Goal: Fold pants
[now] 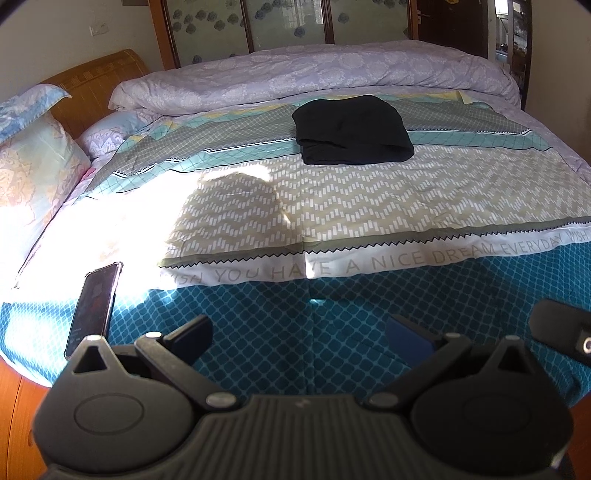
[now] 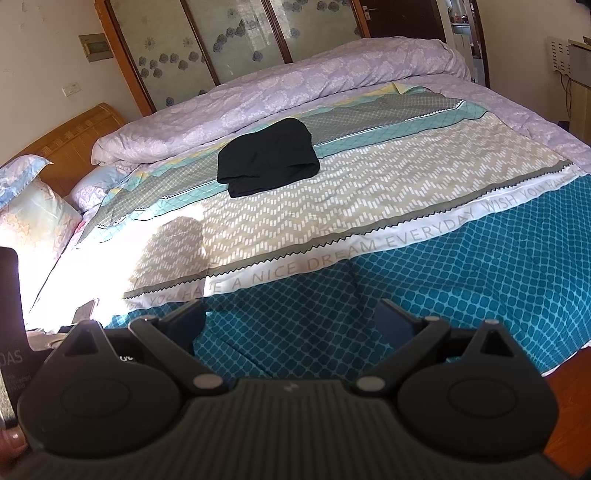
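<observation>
Nearest the cameras, the black left gripper (image 1: 299,336) was held low over the near edge of the bed, its jaws spread wide with nothing between them; only the teal lattice-print band of the bedspread (image 1: 288,332) showed in the gap. The black right gripper (image 2: 290,321) stood likewise, jaws wide apart and empty, above the same teal band. In the left wrist view, a dark smartphone in a clear case (image 1: 94,306) lay on the bedspread just to the left of the left gripper, partly in a bright patch of sunlight. Beyond the teal band ran a white strip printed with grey lettering (image 1: 369,262), then a beige band with a white chevron pattern (image 1: 369,199), on which a rounded shadow fell. Further back, the black fabric pants (image 1: 352,129), folded into a compact rectangular bundle, rested on the bedspread across the grey and turquoise stripes, well apart from both grippers; the right wrist view showed the same bundle (image 2: 267,162) left of centre. Behind it lay a rolled lilac patterned quilt (image 1: 314,74), with pastel floral pillows (image 1: 33,162) and a wooden headboard (image 1: 92,85) at the left. Farthest stood wood-framed frosted panels with flower motifs (image 1: 288,22).
</observation>
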Demonstrator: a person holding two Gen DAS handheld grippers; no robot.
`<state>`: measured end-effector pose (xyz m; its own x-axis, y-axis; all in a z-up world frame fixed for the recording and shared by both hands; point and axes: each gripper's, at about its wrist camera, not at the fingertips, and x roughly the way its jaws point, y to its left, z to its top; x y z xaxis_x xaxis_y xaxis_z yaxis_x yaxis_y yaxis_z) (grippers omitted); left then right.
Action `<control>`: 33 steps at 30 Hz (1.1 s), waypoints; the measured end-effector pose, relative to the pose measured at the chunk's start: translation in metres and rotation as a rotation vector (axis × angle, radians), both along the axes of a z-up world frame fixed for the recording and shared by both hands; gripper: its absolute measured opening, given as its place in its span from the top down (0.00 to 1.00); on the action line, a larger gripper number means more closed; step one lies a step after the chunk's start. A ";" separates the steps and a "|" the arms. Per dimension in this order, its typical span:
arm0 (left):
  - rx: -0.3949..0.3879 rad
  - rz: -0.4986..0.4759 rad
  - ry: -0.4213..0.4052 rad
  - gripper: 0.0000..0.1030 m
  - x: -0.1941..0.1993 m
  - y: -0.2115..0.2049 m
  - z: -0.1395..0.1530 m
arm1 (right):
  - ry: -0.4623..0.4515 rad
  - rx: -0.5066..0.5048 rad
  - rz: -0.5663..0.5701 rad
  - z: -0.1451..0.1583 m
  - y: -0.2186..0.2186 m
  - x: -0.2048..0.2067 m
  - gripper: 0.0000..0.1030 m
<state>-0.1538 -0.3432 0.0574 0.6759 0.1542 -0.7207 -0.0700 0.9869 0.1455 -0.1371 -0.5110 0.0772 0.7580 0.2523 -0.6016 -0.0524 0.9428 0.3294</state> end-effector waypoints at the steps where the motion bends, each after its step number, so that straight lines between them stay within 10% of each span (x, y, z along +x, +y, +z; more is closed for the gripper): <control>1: 0.001 0.000 0.001 0.00 0.000 0.000 0.000 | 0.001 0.001 0.000 0.000 0.000 0.000 0.03; 33: 0.008 -0.001 0.038 0.00 0.003 -0.001 -0.009 | 0.024 0.016 0.003 -0.008 -0.002 0.001 0.03</control>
<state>-0.1507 -0.3439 0.0481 0.6478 0.1598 -0.7448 -0.0636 0.9857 0.1562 -0.1357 -0.5125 0.0688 0.7423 0.2639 -0.6159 -0.0468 0.9374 0.3452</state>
